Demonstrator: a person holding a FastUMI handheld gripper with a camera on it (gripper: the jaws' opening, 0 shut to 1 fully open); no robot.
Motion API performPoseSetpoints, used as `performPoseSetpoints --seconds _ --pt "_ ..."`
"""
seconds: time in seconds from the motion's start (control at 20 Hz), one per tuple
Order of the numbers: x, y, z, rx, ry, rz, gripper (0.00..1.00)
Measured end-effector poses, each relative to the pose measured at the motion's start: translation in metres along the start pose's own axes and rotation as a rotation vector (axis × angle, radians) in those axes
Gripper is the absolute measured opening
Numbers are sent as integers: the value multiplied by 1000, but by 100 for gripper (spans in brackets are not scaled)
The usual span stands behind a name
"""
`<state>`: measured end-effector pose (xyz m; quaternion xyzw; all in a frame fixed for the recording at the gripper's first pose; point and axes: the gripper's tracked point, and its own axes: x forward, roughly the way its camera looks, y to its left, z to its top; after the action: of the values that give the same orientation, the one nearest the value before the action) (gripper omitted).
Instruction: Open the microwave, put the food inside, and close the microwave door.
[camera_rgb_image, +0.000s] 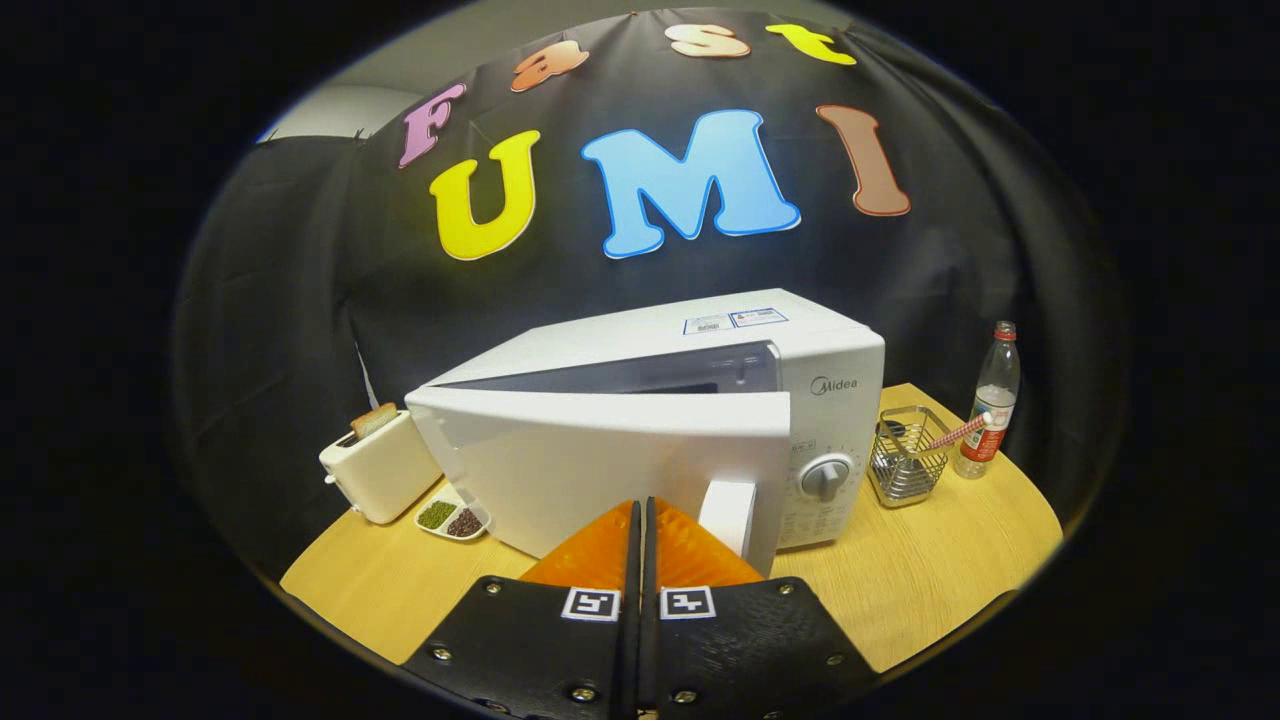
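A white microwave (700, 330) stands on the wooden table (930, 570). Its door (600, 450) hangs slightly ajar, with a gap along the top showing the dark cavity. The door handle (728, 515) is at the door's right end, next to the control panel with its dial (825, 477). My gripper (642, 505) is shut, fingers pressed together with nothing between them. The fingertips sit right at the door's front face, just left of the handle. I cannot tell whether they touch it.
A white toaster (380, 470) holding a slice of bread stands left of the microwave, with a small dish of beans (452, 519) beside it. To the right are a wire basket (908, 455) and a plastic bottle (990, 400).
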<state>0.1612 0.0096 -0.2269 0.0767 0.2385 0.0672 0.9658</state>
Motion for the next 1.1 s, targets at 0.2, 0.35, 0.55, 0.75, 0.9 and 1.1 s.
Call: performPoseSetpoints --seconds 0.2,0.35,0.55,0.75,0.9,1.1 --pt "21 -7 7 4 -4 -14 1" --pt "34 -15 10 17 -7 -36 1" --pt "48 -26 18 53 -15 -55 1" --pt "52 -29 24 29 -34 -71 1" --pt "61 -30 31 27 -46 -81 0" --pt "54 -23 31 30 -27 -74 2"
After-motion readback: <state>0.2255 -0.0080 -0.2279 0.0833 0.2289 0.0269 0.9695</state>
